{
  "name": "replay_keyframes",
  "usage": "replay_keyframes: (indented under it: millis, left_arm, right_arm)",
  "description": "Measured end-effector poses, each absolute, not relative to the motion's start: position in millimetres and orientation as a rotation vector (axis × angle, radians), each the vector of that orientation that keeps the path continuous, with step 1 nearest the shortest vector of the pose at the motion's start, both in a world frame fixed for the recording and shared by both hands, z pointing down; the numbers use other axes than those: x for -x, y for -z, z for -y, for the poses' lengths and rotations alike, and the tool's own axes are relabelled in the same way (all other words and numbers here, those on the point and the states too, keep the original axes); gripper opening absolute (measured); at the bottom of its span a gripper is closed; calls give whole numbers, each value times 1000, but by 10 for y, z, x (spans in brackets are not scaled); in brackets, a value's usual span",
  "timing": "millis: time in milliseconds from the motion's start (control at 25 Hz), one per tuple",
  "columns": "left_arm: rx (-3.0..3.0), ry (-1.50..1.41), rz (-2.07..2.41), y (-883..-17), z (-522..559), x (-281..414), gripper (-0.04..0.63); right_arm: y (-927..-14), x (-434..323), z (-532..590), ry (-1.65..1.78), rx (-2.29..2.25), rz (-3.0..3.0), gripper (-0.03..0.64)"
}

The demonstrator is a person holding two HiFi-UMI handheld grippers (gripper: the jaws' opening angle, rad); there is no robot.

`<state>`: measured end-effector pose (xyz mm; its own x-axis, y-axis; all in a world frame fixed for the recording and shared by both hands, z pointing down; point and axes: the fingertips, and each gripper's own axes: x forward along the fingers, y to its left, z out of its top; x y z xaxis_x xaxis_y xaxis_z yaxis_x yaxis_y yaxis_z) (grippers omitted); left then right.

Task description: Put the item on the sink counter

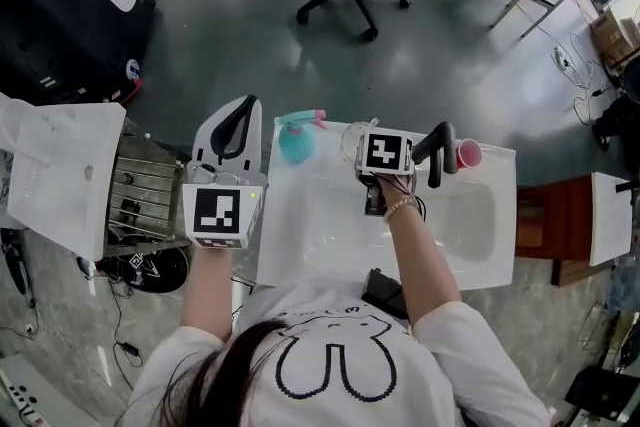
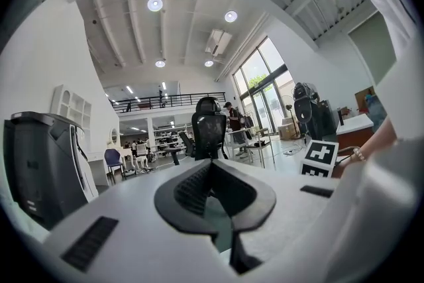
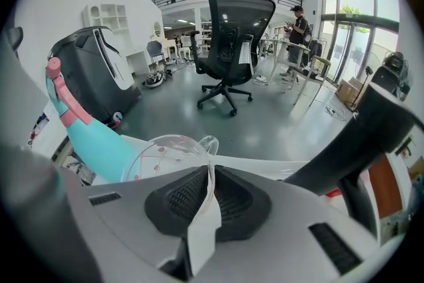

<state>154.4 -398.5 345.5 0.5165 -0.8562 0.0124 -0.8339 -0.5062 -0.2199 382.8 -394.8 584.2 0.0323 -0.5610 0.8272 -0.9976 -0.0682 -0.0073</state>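
Placing step, seen from above and along both tools. We are pinching the thin wall of a clear glass cup (image 3: 162,156) between the pads of the right gripper (image 3: 209,189), which is angling down over the back strip of the white sink counter (image 1: 300,225). The cup is sitting between the teal spray bottle (image 1: 296,140) and the black faucet (image 1: 438,153). We cannot tell whether its base is touching the counter. The left gripper (image 2: 211,192) is hanging level off the counter's left side, its jaws pressed together on nothing. We are judging the next move to call for seating the base flat, then spreading the jaws and lifting clear without tipping the cup.
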Motion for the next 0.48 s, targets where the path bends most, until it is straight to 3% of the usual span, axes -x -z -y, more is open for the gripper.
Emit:
replay_keyframes:
  millis: [200, 240, 320, 480]
  left_arm:
    - [2560, 184, -1450, -3430, 3907, -1574, 9]
    - [2556, 186, -1452, -3427, 3889, -1578, 9]
    - [2548, 189, -1456, -3422, 3845, -1588, 9]
    - [2540, 194, -1470, -3412, 3749, -1615, 9]
  right_arm:
    - [-5818, -3809, 3941, -886, -1712, 1626, 46]
    - [-5809, -3812, 3942, -891, -1718, 1639, 59]
    - [-5767, -3819, 3947, -889, -1739, 1673, 155]
    - [-5621, -3813, 3927, -821, -1758, 1760, 193]
